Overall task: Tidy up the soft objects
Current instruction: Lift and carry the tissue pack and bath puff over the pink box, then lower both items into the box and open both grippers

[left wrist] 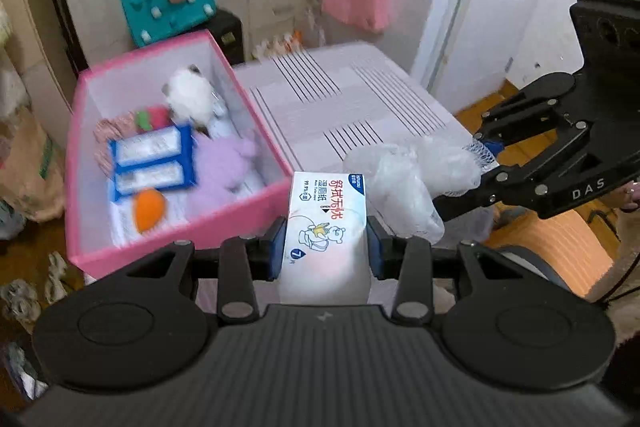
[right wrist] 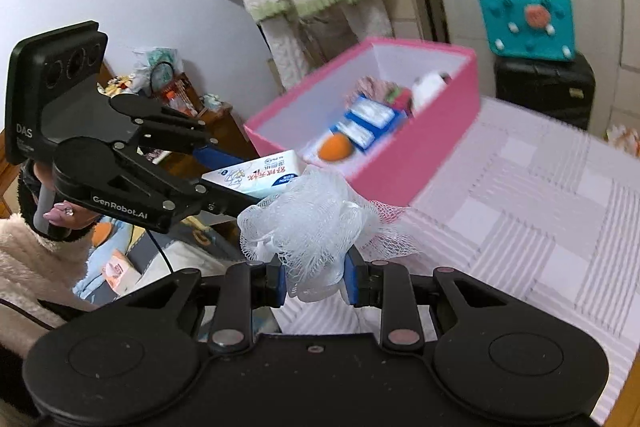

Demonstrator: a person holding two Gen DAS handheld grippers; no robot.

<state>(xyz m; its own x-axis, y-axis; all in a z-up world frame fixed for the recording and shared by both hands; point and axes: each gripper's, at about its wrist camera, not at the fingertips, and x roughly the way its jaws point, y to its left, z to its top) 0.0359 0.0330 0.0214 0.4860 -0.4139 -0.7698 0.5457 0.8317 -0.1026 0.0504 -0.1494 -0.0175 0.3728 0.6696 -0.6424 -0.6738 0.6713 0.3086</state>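
left gripper [left wrist: 326, 253] clamps wipes pack [left wrist: 326, 211] | right gripper [right wrist: 316, 277] clamps mesh pouf [right wrist: 308, 219]

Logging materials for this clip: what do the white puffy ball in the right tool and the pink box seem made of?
White puffy ball: plastic mesh netting, probably a bath sponge; open weave and translucent, gathered folds show. Pink open-topped box: likely cardboard with a matte pink outside and white lining; straight thin walls and crisp corners suggest it, though blur leaves this open.

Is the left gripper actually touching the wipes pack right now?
Touching. In the left wrist view both blue pads of the left gripper press the sides of the wipes pack, held off the table.
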